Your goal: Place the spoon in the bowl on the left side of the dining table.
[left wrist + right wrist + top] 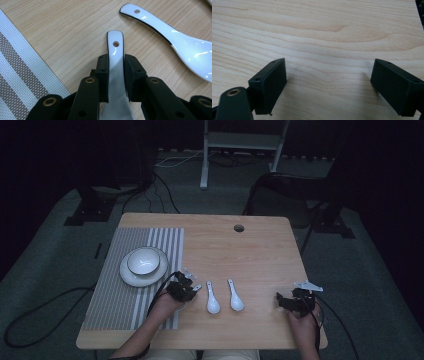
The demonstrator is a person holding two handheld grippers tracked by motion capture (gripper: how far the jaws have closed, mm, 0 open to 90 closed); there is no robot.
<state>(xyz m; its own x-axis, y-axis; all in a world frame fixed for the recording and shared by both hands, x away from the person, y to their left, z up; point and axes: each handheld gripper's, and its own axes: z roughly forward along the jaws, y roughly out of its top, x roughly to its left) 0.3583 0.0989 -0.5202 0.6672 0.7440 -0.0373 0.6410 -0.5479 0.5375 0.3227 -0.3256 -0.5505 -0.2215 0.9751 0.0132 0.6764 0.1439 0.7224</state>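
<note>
From above, my left gripper (192, 287) sits at the mat's (112, 290) right edge on a pale wood table (260, 250), a white spoon handle (197, 288) poking out from it. Two more spoons (212, 298) lie just to its right, side by side. A bowl (143, 261) stands on a plate (131, 276) on the striped mat. My right gripper (281, 302) rests near the table's right front corner, well apart from the spoons. There is a round hole (239, 228) near the far edge; beyond it lie a dark carpeted floor (45, 255), cables (165, 195) and a white stand (240, 145).

Along my left jaws, the pads grip the held spoon (115, 62) by its handle — its holed end pokes out past the tips. A second spoon (175, 37) lies near on the wood, and the mat (20, 70) shows at the left.

Along my right jaws — wide apart, bare wood grain (327, 37) between them.
</note>
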